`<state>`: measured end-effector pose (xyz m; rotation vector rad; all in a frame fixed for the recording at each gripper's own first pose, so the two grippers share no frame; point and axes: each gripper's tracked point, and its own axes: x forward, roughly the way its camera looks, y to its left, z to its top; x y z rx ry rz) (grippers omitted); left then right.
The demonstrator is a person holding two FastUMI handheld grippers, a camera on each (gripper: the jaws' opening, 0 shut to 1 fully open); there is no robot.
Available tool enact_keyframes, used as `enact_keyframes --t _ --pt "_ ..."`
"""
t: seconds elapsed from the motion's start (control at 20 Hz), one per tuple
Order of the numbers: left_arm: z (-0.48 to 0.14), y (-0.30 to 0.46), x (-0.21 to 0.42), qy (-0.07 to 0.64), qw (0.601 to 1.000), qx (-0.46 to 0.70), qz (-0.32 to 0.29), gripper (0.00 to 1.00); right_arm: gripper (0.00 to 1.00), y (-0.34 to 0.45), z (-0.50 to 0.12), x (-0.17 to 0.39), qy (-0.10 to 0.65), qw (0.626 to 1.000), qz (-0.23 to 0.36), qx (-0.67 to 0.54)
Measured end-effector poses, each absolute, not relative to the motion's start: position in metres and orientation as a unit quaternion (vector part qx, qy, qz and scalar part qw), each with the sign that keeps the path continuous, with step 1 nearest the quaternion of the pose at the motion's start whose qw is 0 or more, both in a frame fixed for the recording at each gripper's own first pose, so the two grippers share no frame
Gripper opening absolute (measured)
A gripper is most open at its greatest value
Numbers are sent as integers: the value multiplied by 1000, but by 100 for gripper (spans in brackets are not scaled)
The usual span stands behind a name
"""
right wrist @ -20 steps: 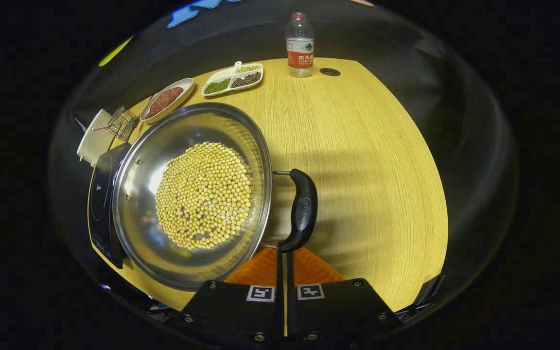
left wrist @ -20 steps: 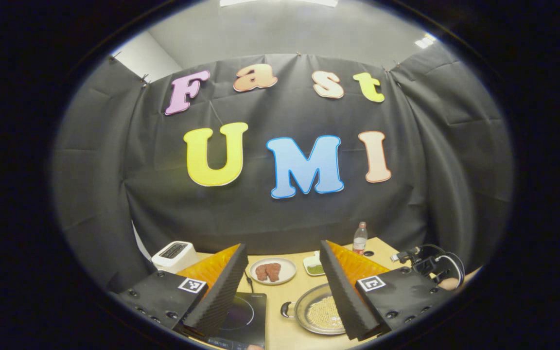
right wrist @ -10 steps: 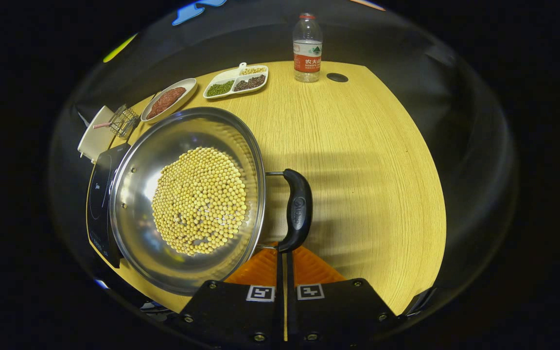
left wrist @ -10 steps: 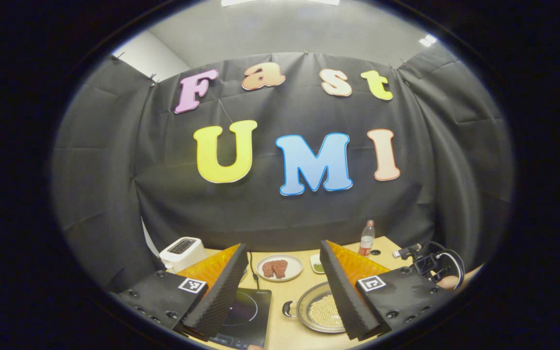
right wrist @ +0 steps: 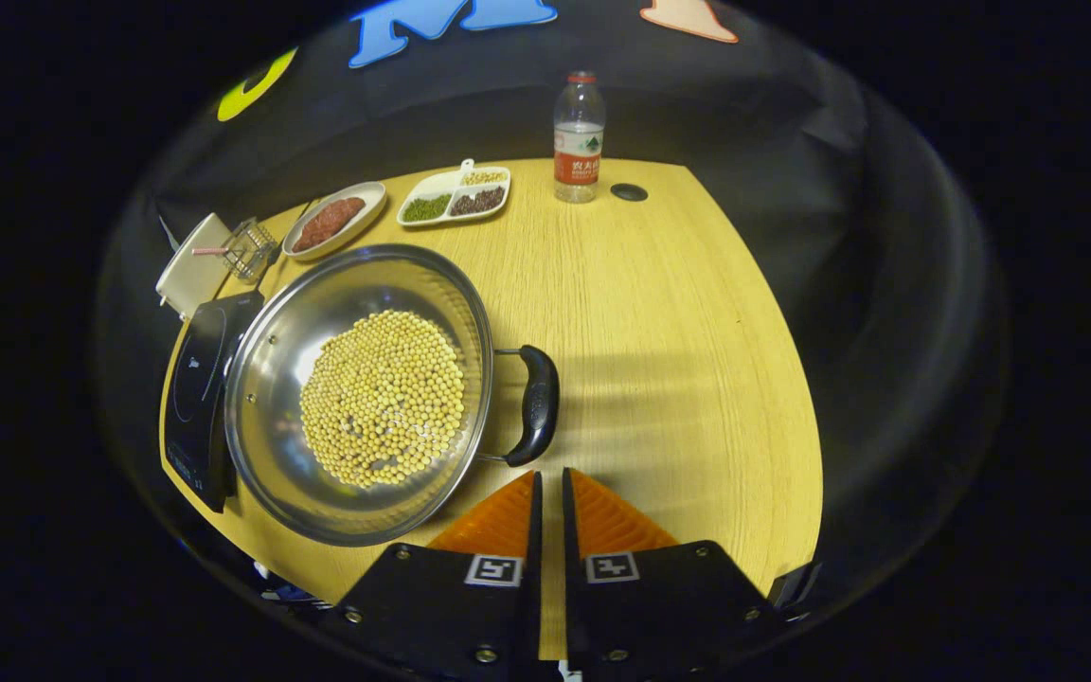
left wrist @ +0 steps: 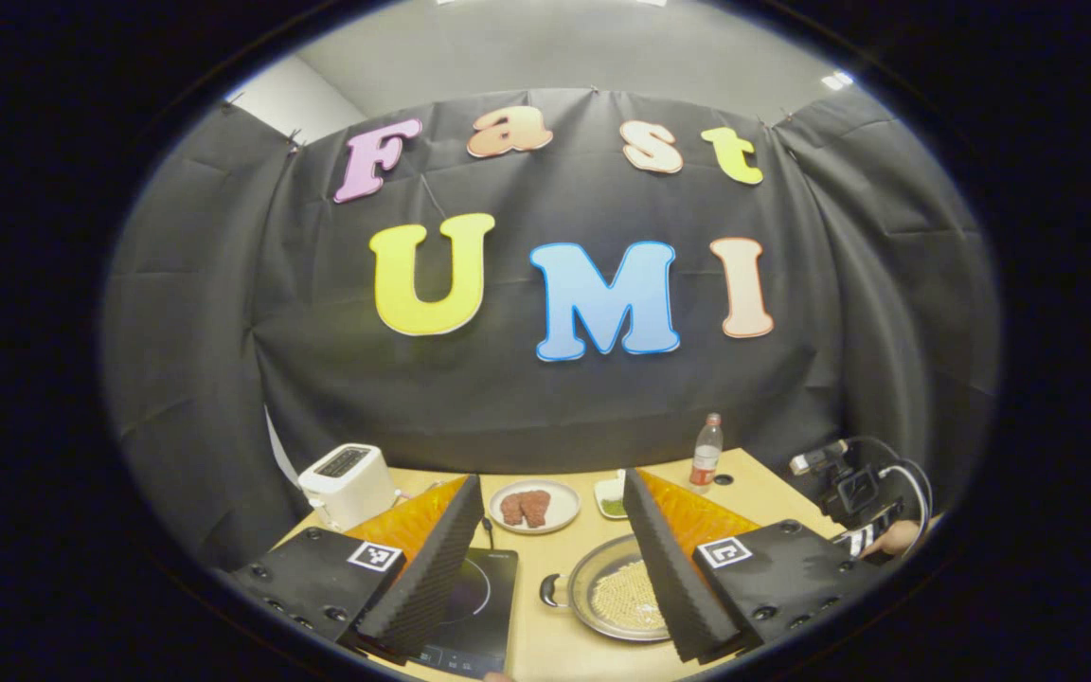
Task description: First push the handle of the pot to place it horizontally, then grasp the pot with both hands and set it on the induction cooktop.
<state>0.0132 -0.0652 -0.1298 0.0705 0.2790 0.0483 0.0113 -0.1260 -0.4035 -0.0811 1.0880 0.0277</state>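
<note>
Wooden table (right wrist: 697, 379) lies bare right of the steel pot (right wrist: 266, 398) of beans, which overlaps the cooktop (right wrist: 193, 379); right tool (right wrist: 550, 478) closed just behind its handle (right wrist: 538, 404); left tool (left wrist: 553, 516) open above.

A light wooden table (right wrist: 697, 379) carries the pot (right wrist: 356, 398) at centre left; the induction cooktop (right wrist: 200, 388) at left edge; 2 dishes, a toaster (right wrist: 190, 275) and bottle (right wrist: 578, 142) along the top.
</note>
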Motion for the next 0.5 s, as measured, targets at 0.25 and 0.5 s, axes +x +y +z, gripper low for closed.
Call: enact_keyframes --t 0.25,0.5 --pt "-158 -67 30 164 986 20 -16 100 98 -119 -351 17 438 898 5 -35" --pt "-207 -66 47 214 975 12 -55 100 99 -102 -336 11 408 913 -8 -11"
